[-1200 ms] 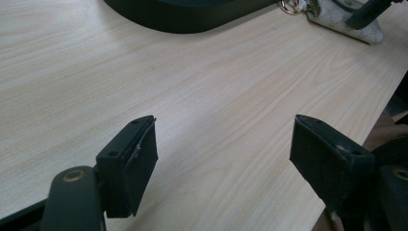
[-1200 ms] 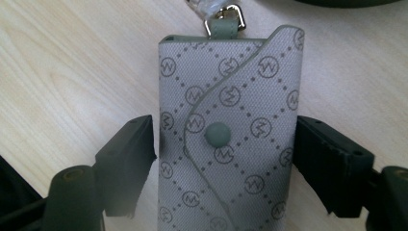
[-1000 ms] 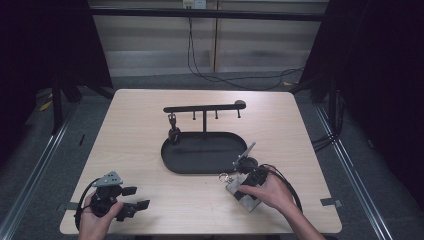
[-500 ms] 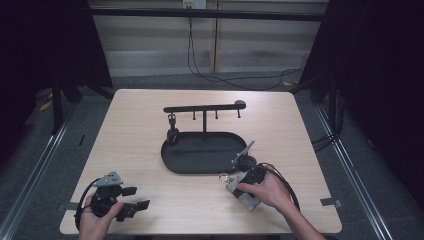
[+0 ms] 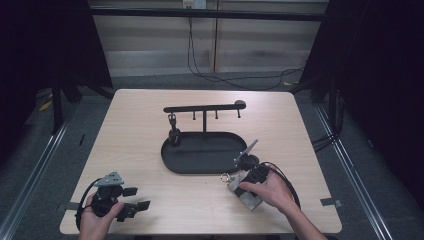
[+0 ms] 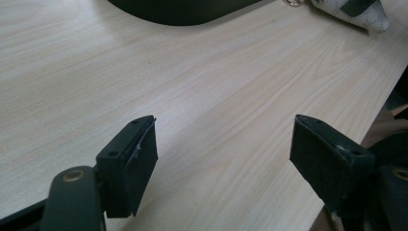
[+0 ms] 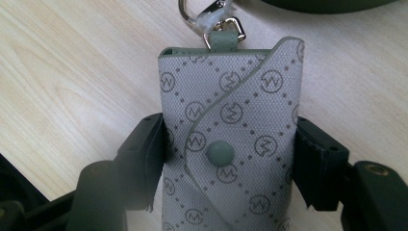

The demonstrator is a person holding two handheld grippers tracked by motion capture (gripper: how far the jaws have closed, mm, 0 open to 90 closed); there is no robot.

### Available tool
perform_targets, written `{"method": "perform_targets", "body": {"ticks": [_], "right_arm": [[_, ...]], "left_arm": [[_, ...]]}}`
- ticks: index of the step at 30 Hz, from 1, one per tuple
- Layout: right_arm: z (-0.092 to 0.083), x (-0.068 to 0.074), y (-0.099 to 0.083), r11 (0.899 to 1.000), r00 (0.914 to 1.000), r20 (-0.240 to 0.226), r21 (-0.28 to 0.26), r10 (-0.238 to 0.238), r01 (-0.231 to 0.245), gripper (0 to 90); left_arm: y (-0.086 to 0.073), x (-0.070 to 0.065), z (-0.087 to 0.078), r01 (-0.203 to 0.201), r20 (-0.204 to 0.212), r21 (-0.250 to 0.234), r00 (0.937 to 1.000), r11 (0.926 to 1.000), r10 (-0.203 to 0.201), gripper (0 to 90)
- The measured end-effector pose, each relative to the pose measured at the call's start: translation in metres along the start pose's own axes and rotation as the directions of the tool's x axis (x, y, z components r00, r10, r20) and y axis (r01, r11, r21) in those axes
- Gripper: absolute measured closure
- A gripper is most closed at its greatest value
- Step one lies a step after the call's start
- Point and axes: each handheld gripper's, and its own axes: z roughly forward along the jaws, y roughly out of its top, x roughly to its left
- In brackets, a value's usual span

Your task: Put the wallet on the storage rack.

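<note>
A light wooden table (image 5: 140, 130) is carrying one black oval tray (image 5: 200, 155) with one black hanging rack (image 5: 205, 107) rising behind it, its crossbar bearing a row of small pegs, from the leftmost of which one small dark item (image 5: 173, 134), too small to identify, is hanging. A person is working two hand-held grippers at the near edge. The right gripper (image 7: 226, 159) is lying just off the tray's near right rim, and its jaws have just been closing; they are now pressing on both sides of one grey patterned key pouch (image 7: 231, 139), a snap-buttoned case with one metal clasp (image 7: 204, 14) at its top, resting flat on the table and pointing toward the tray. The left gripper (image 6: 223, 159) is waiting at the near left corner, well apart from the tray, its jaws standing wide with nothing between them above bare wood. The step in hand appears to be the grasp of the pouch; the next move is likely calling for a lift clear of the table and a carry toward the rack, with the clasp kept free and upward so it can be hooked onto one of the open pegs.
</note>
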Motion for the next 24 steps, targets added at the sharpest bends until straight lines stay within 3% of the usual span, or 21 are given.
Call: {"method": "perform_targets", "body": {"ticks": [8, 24], "right_arm": [[-0.009, -0.002, -0.002, 1.000, 0.9994, -0.021, -0.013, 0.026, -0.026, 35.2], [-0.028, 0.000, 0.001, 1.000, 0.9997, -0.022, -0.025, 0.010, -0.010, 35.2]], "left_arm": [[0.000, 0.000, 0.000, 0.004, 0.003, 0.005, 1.0000, 1.0000, -0.004, 24.7], [0.000, 0.000, 0.000, 0.002, 0.006, 0.009, 1.0000, 1.0000, -0.002, 24.7]]}}
